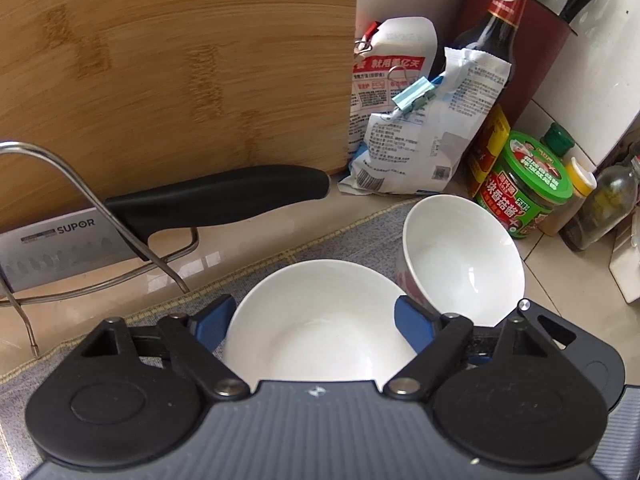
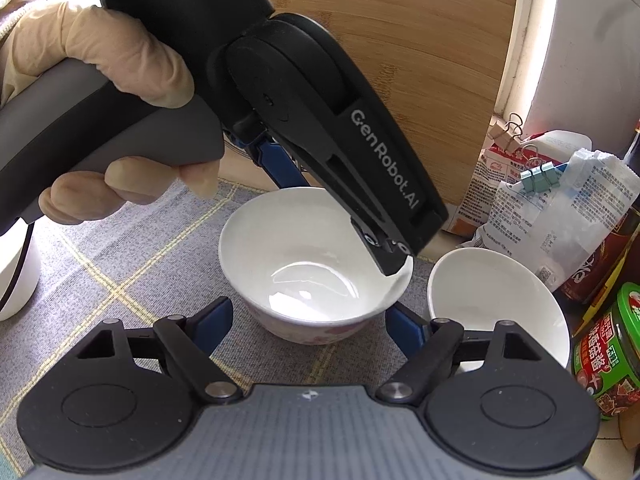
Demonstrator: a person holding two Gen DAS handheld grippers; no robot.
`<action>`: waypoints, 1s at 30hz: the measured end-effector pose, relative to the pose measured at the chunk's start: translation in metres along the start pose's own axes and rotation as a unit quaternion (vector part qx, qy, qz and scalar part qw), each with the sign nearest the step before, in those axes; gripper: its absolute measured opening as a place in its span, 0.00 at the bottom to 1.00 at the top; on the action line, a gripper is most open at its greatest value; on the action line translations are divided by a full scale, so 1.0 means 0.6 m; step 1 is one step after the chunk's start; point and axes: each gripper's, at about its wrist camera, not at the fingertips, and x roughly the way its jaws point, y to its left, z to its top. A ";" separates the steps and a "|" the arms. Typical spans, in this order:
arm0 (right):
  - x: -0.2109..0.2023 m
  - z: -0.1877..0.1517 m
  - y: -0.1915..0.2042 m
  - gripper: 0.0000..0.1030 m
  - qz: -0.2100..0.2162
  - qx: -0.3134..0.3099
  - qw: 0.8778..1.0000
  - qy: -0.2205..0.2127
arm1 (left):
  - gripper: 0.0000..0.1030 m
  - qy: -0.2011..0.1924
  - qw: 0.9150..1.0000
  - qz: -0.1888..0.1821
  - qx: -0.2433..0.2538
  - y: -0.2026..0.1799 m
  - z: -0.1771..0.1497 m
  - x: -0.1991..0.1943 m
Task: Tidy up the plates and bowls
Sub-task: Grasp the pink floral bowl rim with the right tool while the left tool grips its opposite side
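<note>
A white bowl (image 1: pixel 316 320) with a flowered outside (image 2: pixel 304 264) stands upright on a grey checked mat (image 2: pixel 120 264). My left gripper (image 1: pixel 314 322) comes down over it, its blue pads (image 1: pixel 412 328) pressed against the rim on either side. From the right wrist view a gloved hand (image 2: pixel 100 52) holds the left gripper (image 2: pixel 348 226), one fingertip on the bowl's right rim. My right gripper (image 2: pixel 308 320) stands open just in front of this bowl, touching nothing. A second white bowl (image 1: pixel 460 260) (image 2: pixel 492 304) leans tilted to the right.
A bamboo cutting board (image 1: pixel 180 60) stands behind. A cleaver (image 1: pixel 216 196) rests in a wire rack (image 1: pixel 80 184) at the left. Clipped bags (image 1: pixel 416 136), a dark sauce bottle (image 1: pixel 496 40) and a green-lidded jar (image 1: pixel 524 184) crowd the right. A white object (image 2: pixel 16 276) sits at the mat's left.
</note>
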 end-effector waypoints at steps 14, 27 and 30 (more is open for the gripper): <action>-0.002 0.003 -0.002 0.82 0.000 -0.001 1.000 0.007 | 0.76 0.008 1.000 -0.002 0.014 0.000 -0.008 -0.011; -0.016 -0.002 0.005 0.82 0.034 -0.035 0.999 0.013 | 0.76 0.040 0.998 -0.028 0.026 0.011 -0.032 -0.034; -0.019 -0.004 0.006 0.82 0.035 -0.043 0.998 0.012 | 0.77 0.039 0.998 -0.012 0.047 0.013 -0.032 -0.041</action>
